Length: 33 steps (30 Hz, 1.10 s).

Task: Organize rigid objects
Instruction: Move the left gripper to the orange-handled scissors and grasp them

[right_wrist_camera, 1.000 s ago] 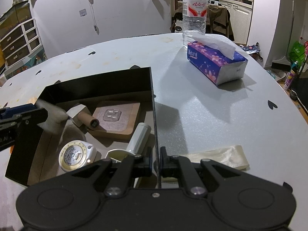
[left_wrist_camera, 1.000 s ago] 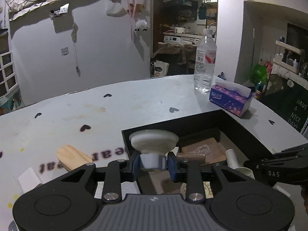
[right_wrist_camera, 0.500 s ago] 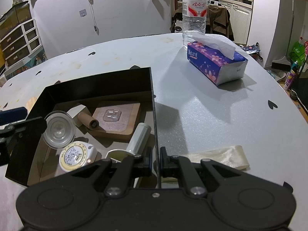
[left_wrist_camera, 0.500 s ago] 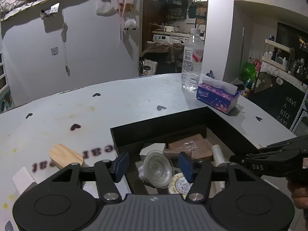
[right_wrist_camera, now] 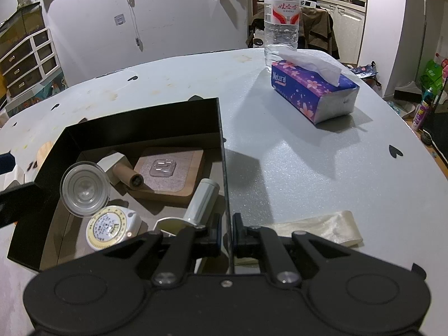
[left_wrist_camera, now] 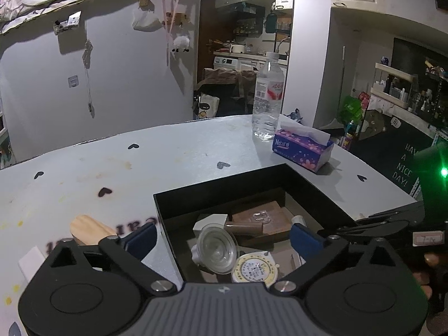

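- Currently left gripper [left_wrist_camera: 221, 238] has just been opening, jaws wide, nothing pinched; clear funnel [right_wrist_camera: 85, 189] lies tilted inside black box [right_wrist_camera: 145, 124] — may roll onto round tape measure [right_wrist_camera: 109, 228].
- Right gripper [right_wrist_camera: 226, 231] clamps the box's near-right wall — a tug could tip it.

A matt black cardboard box [right_wrist_camera: 145, 124] with thin walls sits on a pale, finely grained foam-like tabletop [right_wrist_camera: 294, 168], holding a glossy clear plastic funnel-shaped cup [right_wrist_camera: 84, 189], a smooth brown wooden board [right_wrist_camera: 170, 168] and a matt brown cardboard tube [right_wrist_camera: 127, 175], near a clear plastic water bottle [right_wrist_camera: 281, 19].
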Tool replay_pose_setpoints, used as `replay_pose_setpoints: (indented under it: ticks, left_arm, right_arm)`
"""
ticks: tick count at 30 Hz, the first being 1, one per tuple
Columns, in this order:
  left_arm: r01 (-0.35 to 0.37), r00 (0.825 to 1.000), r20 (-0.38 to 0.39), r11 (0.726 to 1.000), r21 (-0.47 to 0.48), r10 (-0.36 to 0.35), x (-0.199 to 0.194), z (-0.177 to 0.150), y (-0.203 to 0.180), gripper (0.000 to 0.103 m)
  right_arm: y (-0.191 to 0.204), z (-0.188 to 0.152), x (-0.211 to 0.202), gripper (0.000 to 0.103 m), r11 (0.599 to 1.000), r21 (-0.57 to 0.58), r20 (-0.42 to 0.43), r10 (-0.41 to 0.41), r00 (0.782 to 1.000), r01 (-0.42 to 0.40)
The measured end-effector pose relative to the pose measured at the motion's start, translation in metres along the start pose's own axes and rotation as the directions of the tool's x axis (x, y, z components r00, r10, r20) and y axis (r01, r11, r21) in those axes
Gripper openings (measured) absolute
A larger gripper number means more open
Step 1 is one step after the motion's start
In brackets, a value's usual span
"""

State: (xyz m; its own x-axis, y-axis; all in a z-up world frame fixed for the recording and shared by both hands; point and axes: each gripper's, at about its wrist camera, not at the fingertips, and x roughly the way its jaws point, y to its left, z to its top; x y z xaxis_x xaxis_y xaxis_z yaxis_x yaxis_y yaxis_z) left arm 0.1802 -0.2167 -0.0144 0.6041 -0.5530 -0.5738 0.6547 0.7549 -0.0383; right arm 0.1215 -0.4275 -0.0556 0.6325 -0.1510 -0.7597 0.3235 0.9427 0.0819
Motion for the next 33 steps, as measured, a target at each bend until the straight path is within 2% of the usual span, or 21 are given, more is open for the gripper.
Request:
replay_pose_setpoints:
  ticks: [10,15,20,24,29,33]
  left_arm:
    - [-0.025,1.000,-0.014,0.998,-0.051,0.024,-0.006,-0.011,0.013,0.103]
    - [-0.082,0.997,-0.018,0.990,-0.112,0.081,-0.016,-0.026,0.034,0.103]
    - [-0.156,0.988,-0.019,0.964,-0.214,0.155,-0.030,-0.041,0.064,0.103]
    - [-0.224,0.974,-0.032,0.931,-0.288,0.224,-0.036,-0.051,0.090,0.103]
    - [-0.281,0.959,-0.053,0.902,-0.328,0.279,-0.035,-0.061,0.110,0.103]
    - [-0.256,0.967,-0.076,0.921,-0.293,0.244,-0.022,-0.066,0.111,0.099]
  right_arm:
    - [0.000,0.000,0.000,0.008,1.000,0.000,0.000,0.001,1.000,-0.001]
    - [0.000,0.000,0.000,0.008,1.000,0.000,0.000,0.002,1.000,-0.002]
    - [0.000,0.000,0.000,0.008,1.000,-0.002,0.001,0.001,1.000,-0.001]
    - [0.000,0.000,0.000,0.008,1.000,-0.001,0.000,0.001,1.000,-0.001]
    - [0.000,0.000,0.000,0.008,1.000,-0.001,0.000,0.001,1.000,-0.001]
    - [0.000,0.000,0.000,0.008,1.000,-0.002,0.000,0.000,1.000,0.000]
